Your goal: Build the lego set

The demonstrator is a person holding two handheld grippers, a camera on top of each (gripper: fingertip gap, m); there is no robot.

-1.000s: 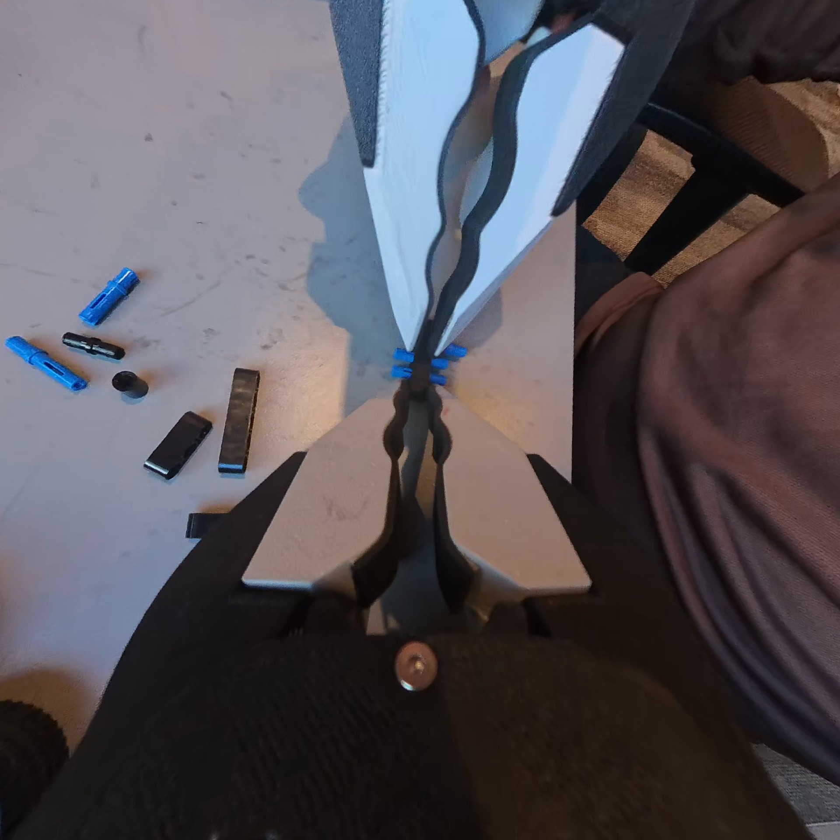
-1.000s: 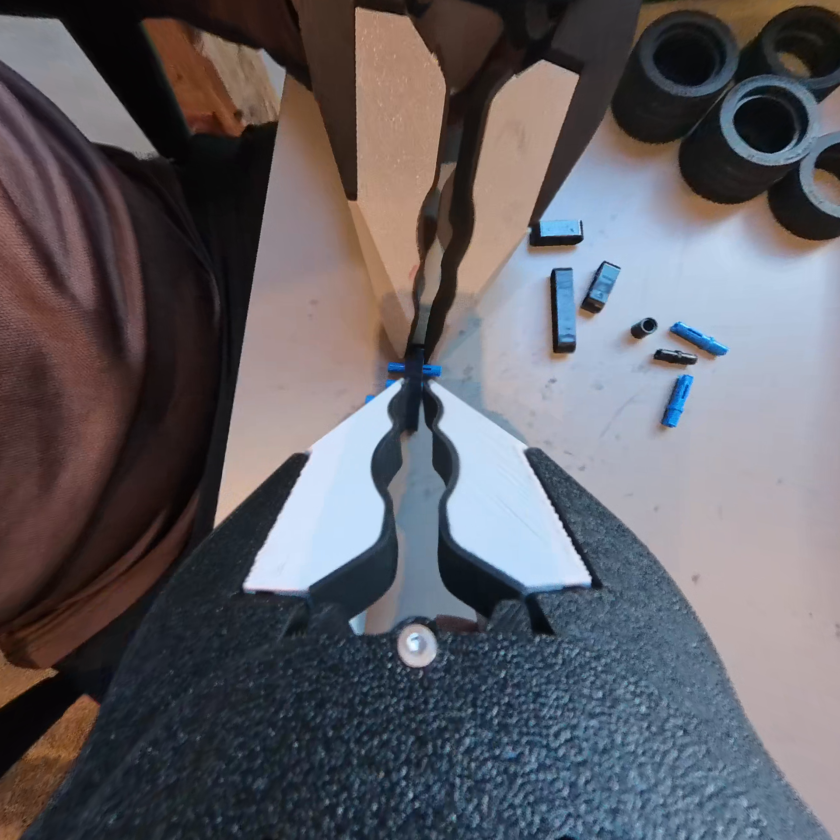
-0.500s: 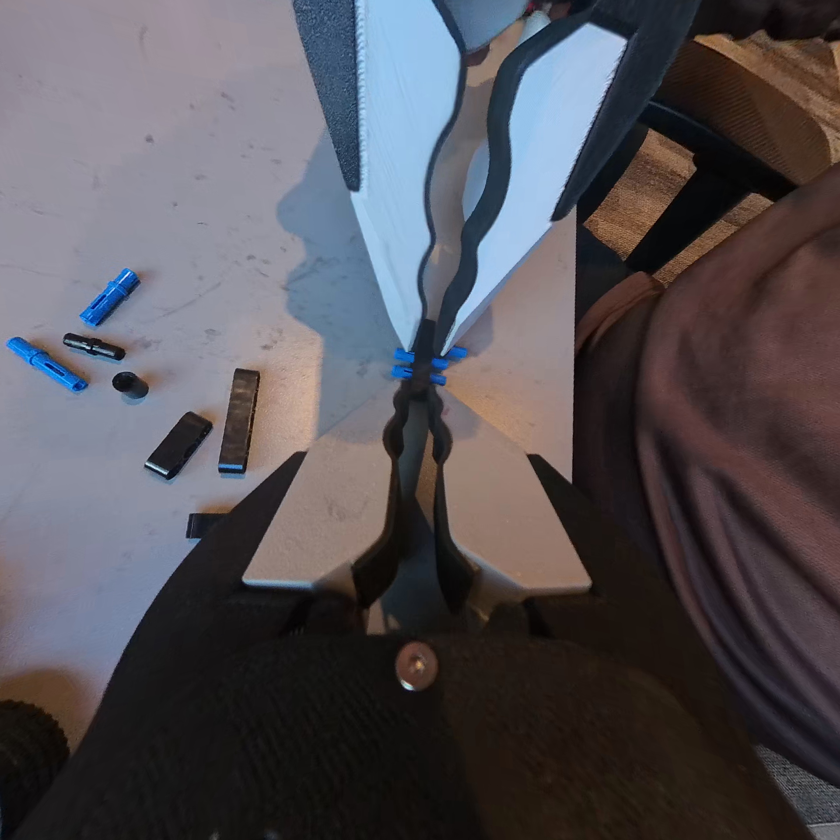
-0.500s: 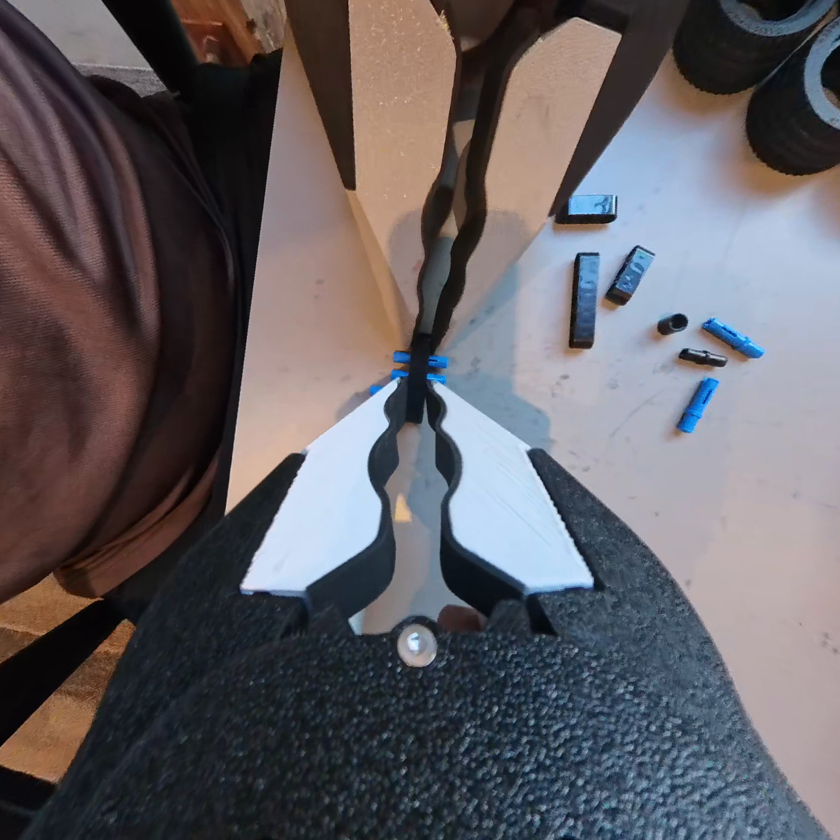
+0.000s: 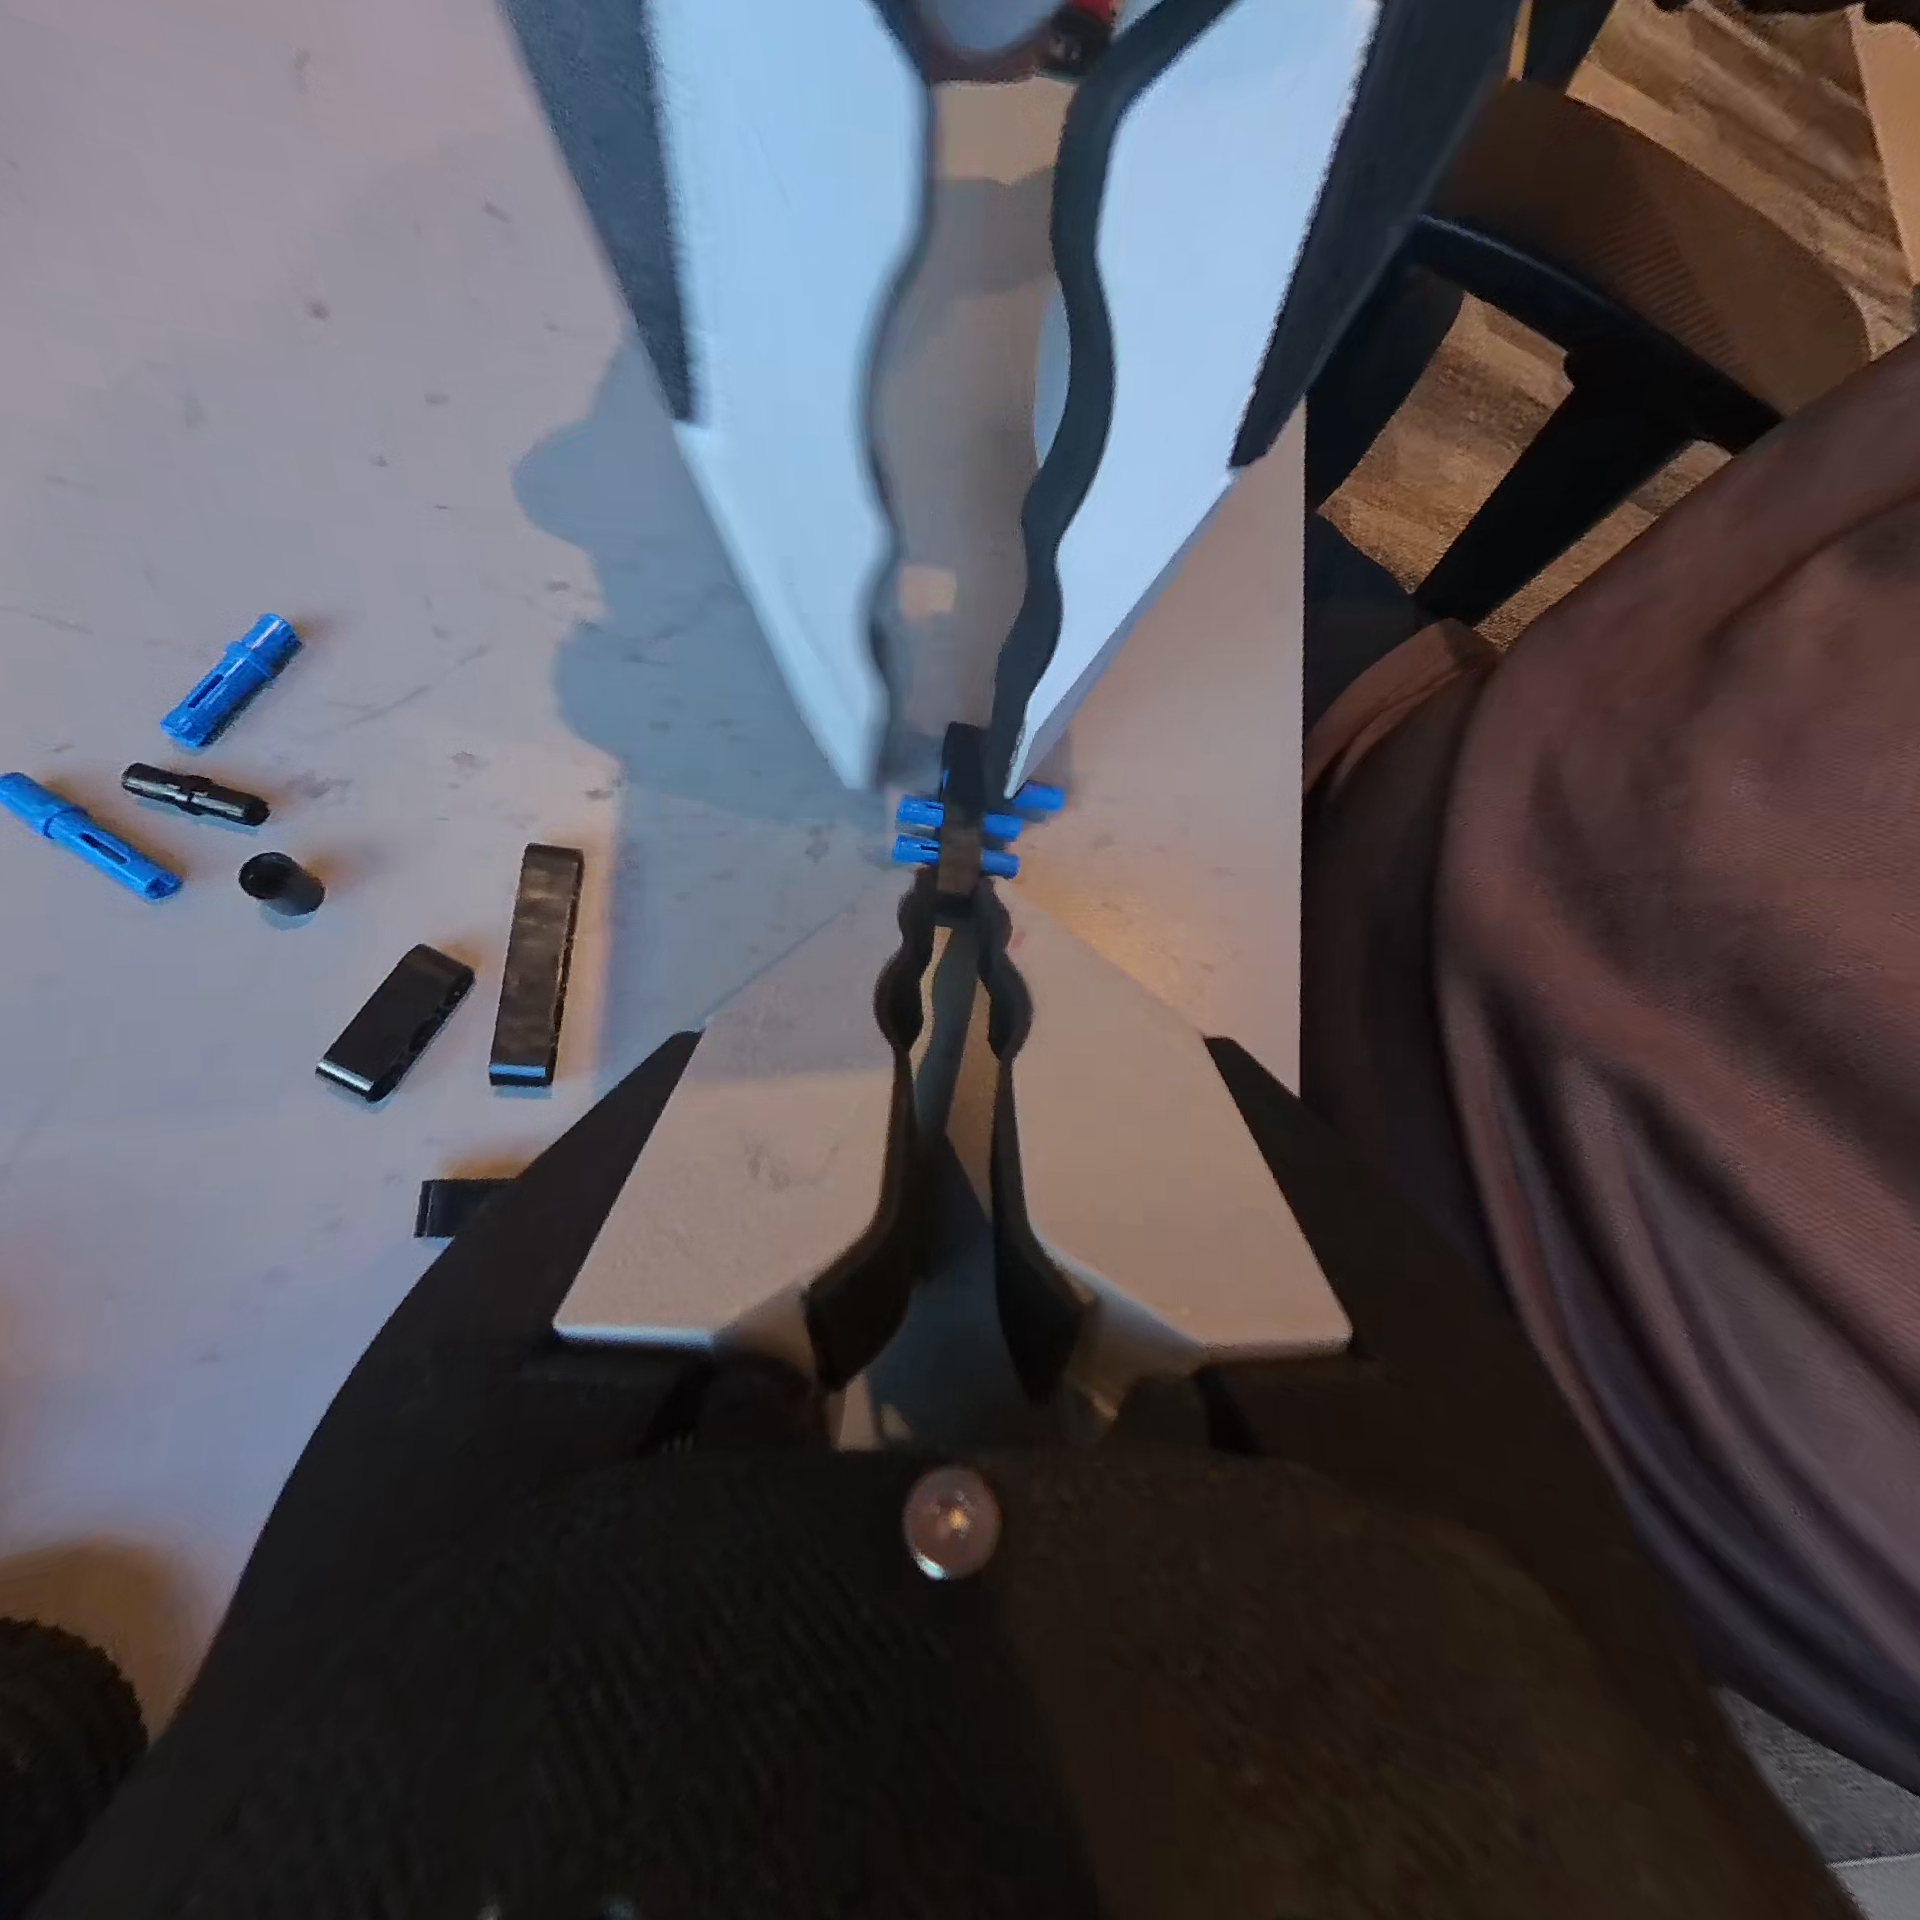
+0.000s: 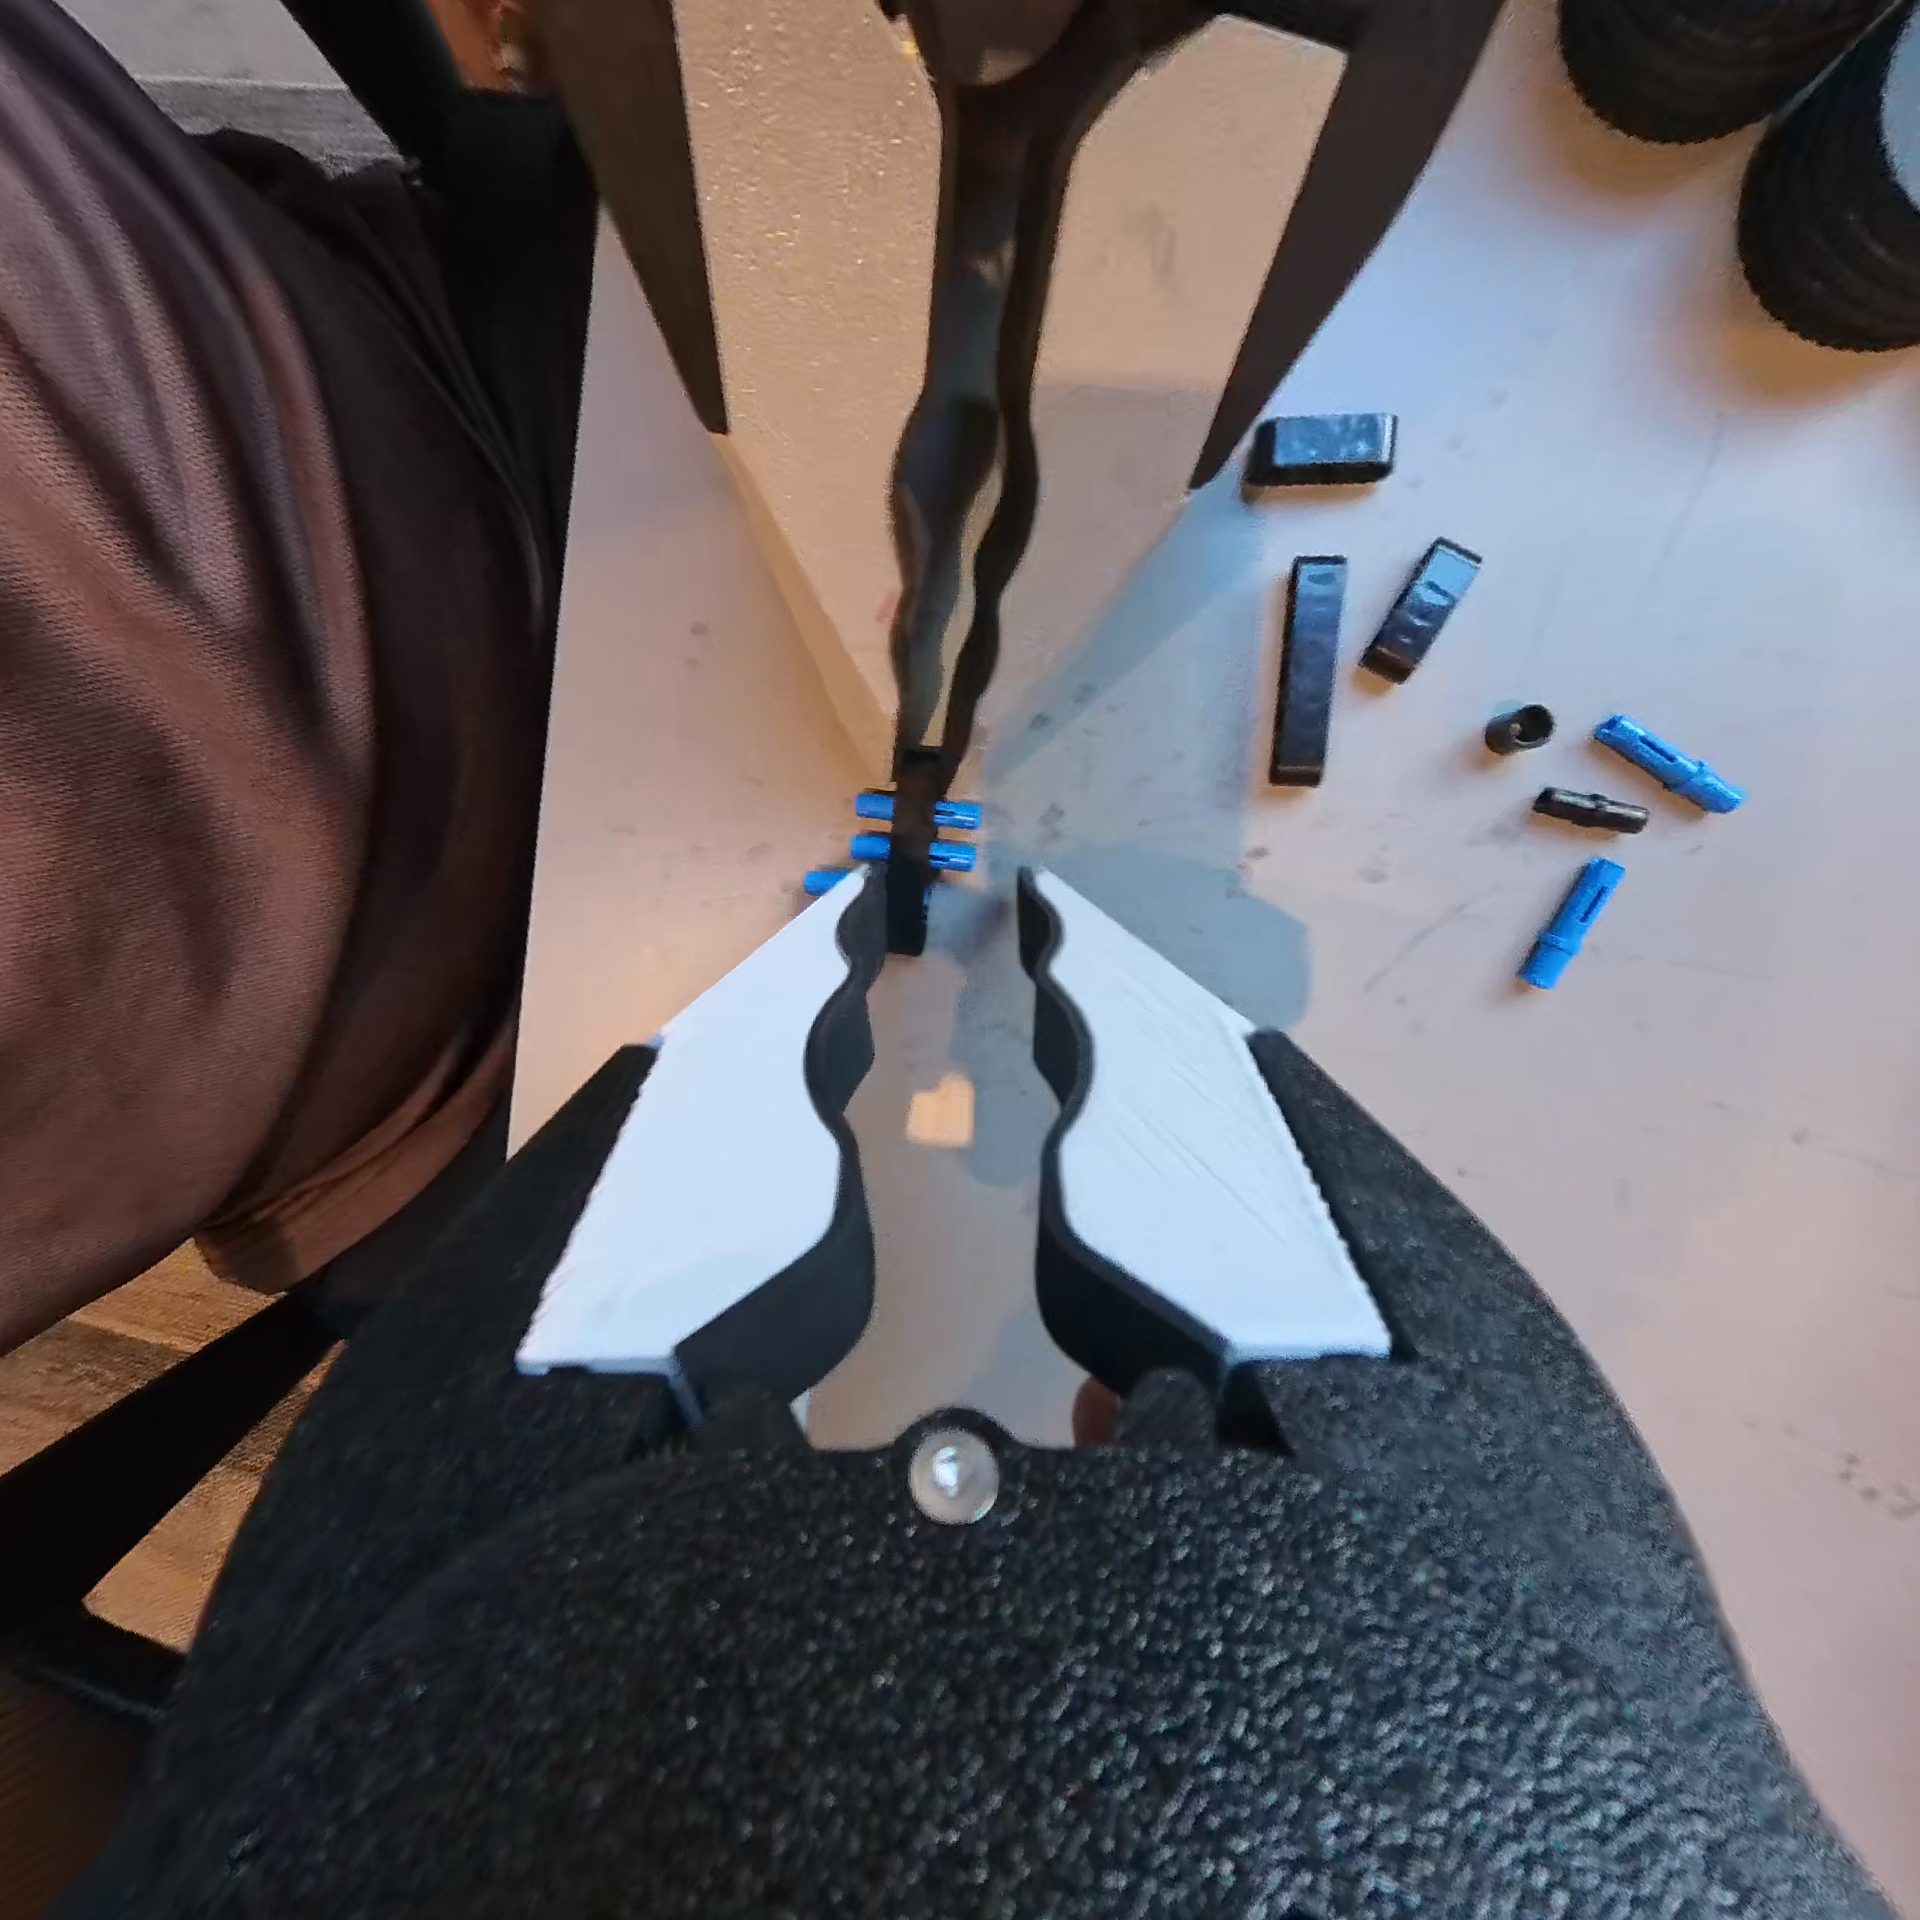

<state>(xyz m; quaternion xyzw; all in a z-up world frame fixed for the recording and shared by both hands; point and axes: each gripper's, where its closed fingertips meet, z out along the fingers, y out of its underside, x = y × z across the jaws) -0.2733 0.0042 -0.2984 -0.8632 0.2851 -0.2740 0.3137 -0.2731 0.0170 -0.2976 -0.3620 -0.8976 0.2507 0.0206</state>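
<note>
A short black beam (image 5: 961, 831) with several blue pins through it is held above the white table (image 5: 312, 312). My left gripper (image 5: 956, 906) is shut on the beam's near end. My right gripper (image 5: 948, 774) faces it from the top of the left wrist view, open, with its fingertips on either side of the beam's far end. In the right wrist view, my right gripper (image 6: 945, 888) is open, and the beam (image 6: 906, 873) stands beside its left fingertip (image 6: 857, 904). The left gripper (image 6: 925, 743) grips the beam from above.
Loose parts lie on the table: two long black beams (image 5: 538, 964) (image 5: 395, 1023), a black bush (image 5: 281, 883), a black pin (image 5: 195, 795) and two blue pins (image 5: 231, 681) (image 5: 88, 836). Black tyres (image 6: 1839, 239) sit at the far right. A person's brown-shirted torso (image 5: 1662, 1039) is at the table edge. Only a small space, under 4 cm, lies between the two pairs of fingers.
My right gripper has opened and let go of the black beam. The left gripper still holds it. The loose parts have not moved.
</note>
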